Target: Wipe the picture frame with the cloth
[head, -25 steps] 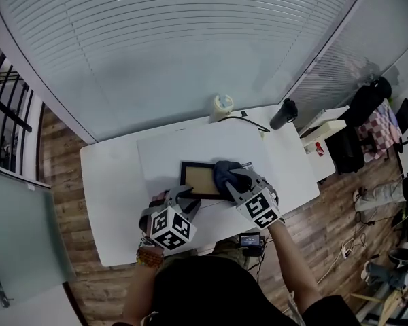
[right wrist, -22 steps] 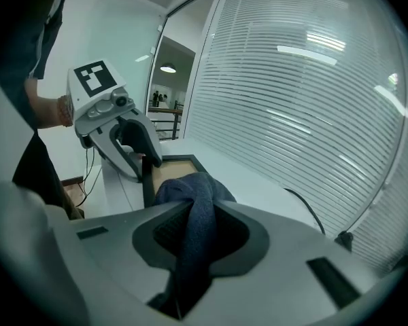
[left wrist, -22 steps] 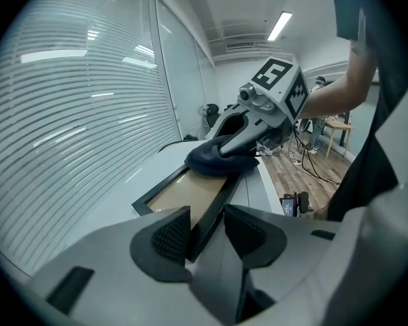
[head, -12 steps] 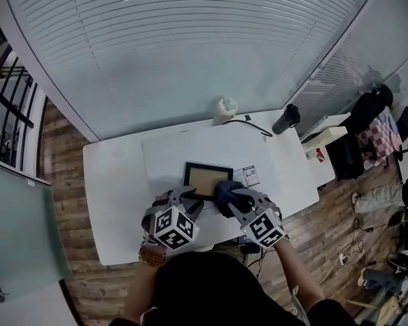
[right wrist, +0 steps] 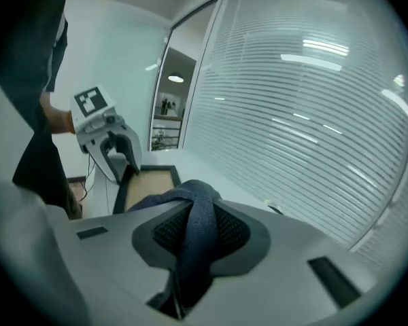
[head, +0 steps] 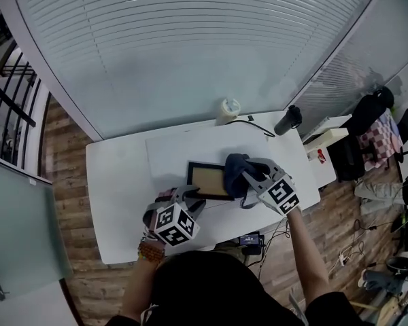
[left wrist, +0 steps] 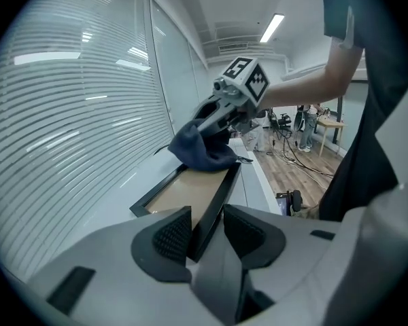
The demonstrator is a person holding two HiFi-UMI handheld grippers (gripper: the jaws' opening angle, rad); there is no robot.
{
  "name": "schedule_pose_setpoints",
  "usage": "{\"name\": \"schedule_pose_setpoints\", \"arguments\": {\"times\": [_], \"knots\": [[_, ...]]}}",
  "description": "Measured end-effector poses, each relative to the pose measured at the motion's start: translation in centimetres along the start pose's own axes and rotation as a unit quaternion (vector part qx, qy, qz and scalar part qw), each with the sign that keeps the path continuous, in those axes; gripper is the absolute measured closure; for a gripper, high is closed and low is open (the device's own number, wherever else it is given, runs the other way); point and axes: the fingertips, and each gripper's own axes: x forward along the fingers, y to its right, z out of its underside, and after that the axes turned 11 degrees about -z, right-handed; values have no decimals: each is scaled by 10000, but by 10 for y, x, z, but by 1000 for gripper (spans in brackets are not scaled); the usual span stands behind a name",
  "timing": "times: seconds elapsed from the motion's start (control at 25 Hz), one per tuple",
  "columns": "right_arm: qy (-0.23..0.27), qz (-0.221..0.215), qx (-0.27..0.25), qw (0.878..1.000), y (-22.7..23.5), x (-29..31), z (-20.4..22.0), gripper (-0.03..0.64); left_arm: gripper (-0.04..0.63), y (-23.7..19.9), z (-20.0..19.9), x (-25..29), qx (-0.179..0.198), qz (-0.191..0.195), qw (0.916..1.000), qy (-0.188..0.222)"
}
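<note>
Black-railed with a tan panel, the picture frame (head: 209, 180) lies flat on a white mat (head: 170, 151) near the middle of the white table (head: 112, 195). Its near edge is caught in your left claw (head: 190, 197): the left gripper view shows the black rail running up between the two pads, which are closed onto it close to the frame's corner. At the opposite end, your right claw (head: 248, 175) is clamped shut on the dark blue cloth (head: 235, 172); a fold of it is pinched tight between the pads and the rest bunches out in front. That bunch covers the frame's right end in the head view and seems to rest on the rail there, though you cannot be sure of contact. The two claws point towards each other across the frame, left at the near side, right at the far right. Beyond the mat, by the table's far edge under the window blinds, stand a pale cup (head: 228, 109) and a dark bottle (head: 287, 119), well apart from the frame.
</note>
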Motion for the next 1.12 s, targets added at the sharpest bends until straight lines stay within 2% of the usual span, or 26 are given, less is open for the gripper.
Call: {"name": "schedule_pose_setpoints", "arguments": {"times": [0.12, 0.28, 0.4, 0.52, 0.88, 1.0, 1.12], "knots": [[-553, -332, -189, 9977, -7, 31, 18, 565, 449, 2, -1, 1, -5, 49, 10000, -5], [-802, -319, -284, 9959, -8, 43, 11, 565, 456, 4, -3, 3, 60, 116, 9999, 43], [-1265, -473, -705, 9883, -14, 51, 5, 565, 455, 3, -1, 2, 52, 144, 9999, 31], [-1455, -771, -972, 9816, -23, 64, -5, 565, 456, 2, -1, 1, 53, 154, 9999, 30], [-1523, -1434, -1446, 9671, -50, 111, -40, 565, 459, 4, 2, 1, 94, 132, 9999, 58], [-1274, -1506, -1405, 9702, -52, 119, -50, 565, 458, 2, 1, 1, 99, 132, 9998, 63], [-704, -1313, -1262, 9807, -48, 114, -61, 565, 456, 2, -2, -6, 11, 100, 9996, 261]]}}
